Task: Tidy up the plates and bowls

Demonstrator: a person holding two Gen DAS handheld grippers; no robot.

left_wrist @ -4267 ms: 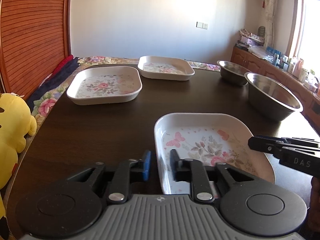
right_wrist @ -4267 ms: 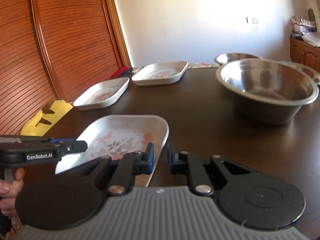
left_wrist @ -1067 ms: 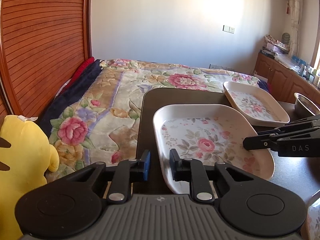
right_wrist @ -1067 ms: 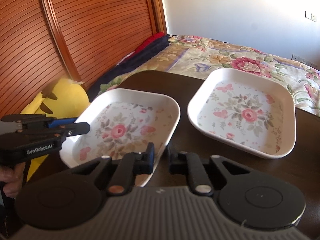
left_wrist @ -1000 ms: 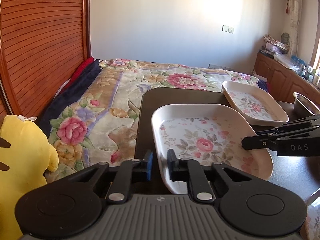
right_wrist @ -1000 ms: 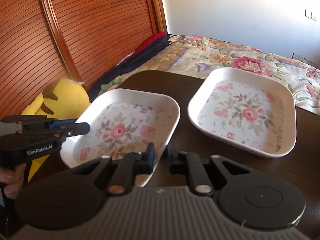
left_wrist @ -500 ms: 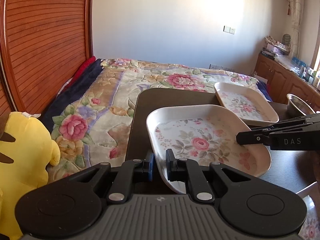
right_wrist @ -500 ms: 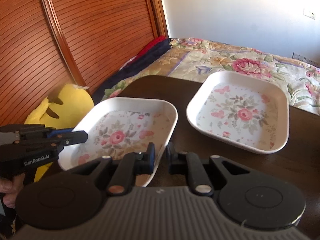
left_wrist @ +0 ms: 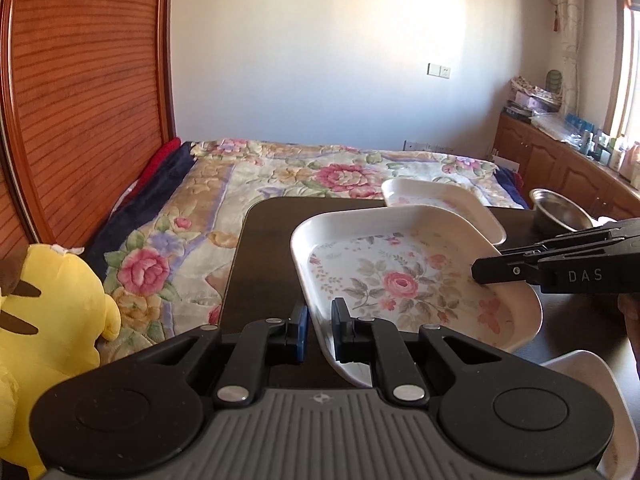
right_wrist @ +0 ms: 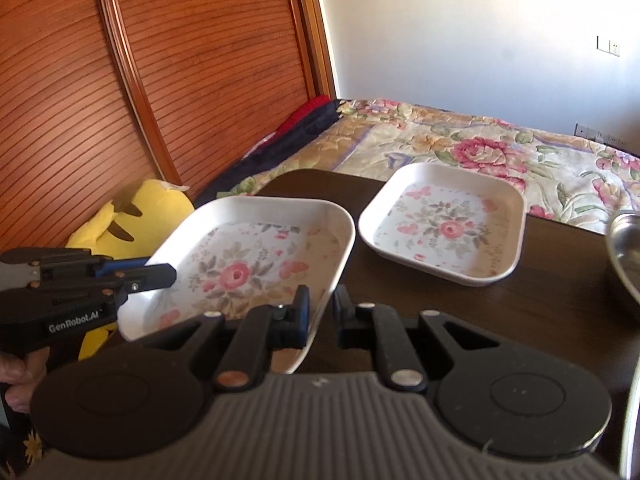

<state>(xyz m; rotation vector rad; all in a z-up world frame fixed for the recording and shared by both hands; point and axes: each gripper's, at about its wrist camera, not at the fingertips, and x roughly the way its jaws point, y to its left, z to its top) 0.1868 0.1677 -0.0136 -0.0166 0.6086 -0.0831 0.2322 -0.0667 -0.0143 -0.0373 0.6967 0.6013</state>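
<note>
Both tongs clamp one floral plate (right_wrist: 244, 264) by opposite rims: left tongs (left_wrist: 319, 334), right tongs (right_wrist: 320, 316). It hangs tilted above the desk (right_wrist: 540, 308), just beside a second plate (right_wrist: 444, 224).

**A bedroom at home**

This is a lived-in bedroom. Ahead of the left gripper (left_wrist: 319, 330) lies a bed (left_wrist: 280, 184) under a quilt printed with big roses, a red and a dark blanket folded along its far-left edge. To the gripper's left stands a slatted wooden sliding door (left_wrist: 80, 92), with a yellow plush toy (left_wrist: 44, 320) below it. Far to the right, low wooden cabinets (left_wrist: 560, 164) carry bottles and clutter under a sunlit window with a tasselled curtain (left_wrist: 568, 20). A light switch (left_wrist: 439, 70) sits on the plain white wall. The dark tabletop (left_wrist: 264, 264) meets the bed's foot.
</note>
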